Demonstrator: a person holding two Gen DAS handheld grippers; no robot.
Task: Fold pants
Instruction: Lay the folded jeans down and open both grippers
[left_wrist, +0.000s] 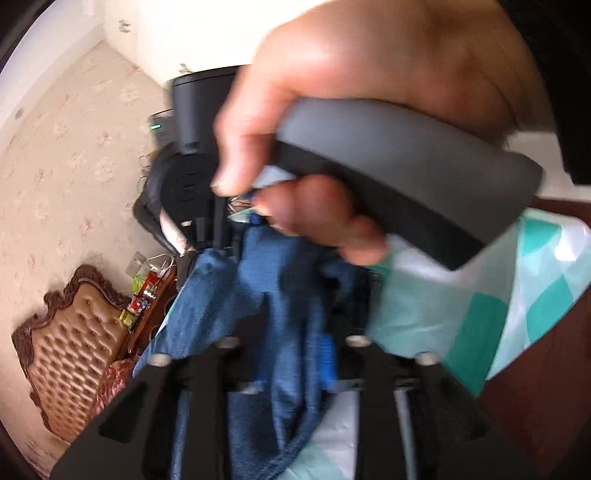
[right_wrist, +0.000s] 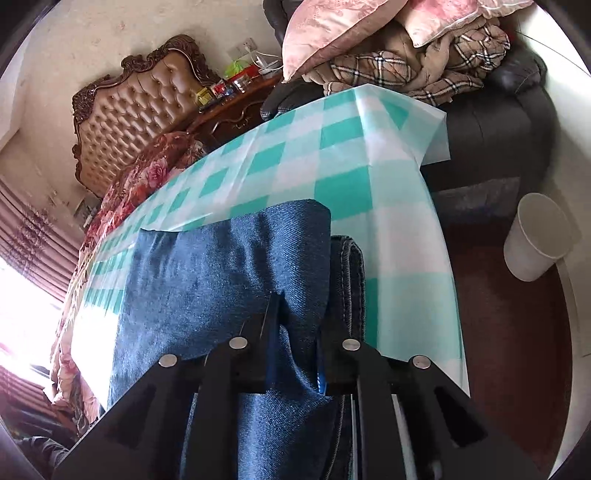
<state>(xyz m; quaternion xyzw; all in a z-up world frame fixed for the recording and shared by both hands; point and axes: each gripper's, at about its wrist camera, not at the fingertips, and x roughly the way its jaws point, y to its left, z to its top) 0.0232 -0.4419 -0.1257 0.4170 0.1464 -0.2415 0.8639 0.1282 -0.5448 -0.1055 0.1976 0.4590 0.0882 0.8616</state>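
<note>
Both grippers hold denim: right gripper (right_wrist: 295, 354) pinches the pants (right_wrist: 221, 266) on the green-checked tablecloth (right_wrist: 332, 147); left gripper (left_wrist: 291, 354) loosely straddles a fold. Tufted headboard (right_wrist: 140, 110), dark sofa (right_wrist: 491, 136), white bin (right_wrist: 539, 236) surround; a hand (left_wrist: 369, 92) blocks the left view.

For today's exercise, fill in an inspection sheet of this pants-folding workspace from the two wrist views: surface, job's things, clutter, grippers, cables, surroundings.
Surface: table under a teal-and-white checked cloth.
Job's things: blue denim pants lying folded on the cloth, a stitched hem showing at the right.
Clutter: nothing seen on the cloth besides the pants.
Grippers: left gripper has denim between its fingers; right gripper pinches a denim fold. A hand holds a gripper handle in the left view.
Cables: white leads by the wall socket.
Surroundings: tufted headboard, pillows and plaid blanket on a dark sofa, white bin.
</note>
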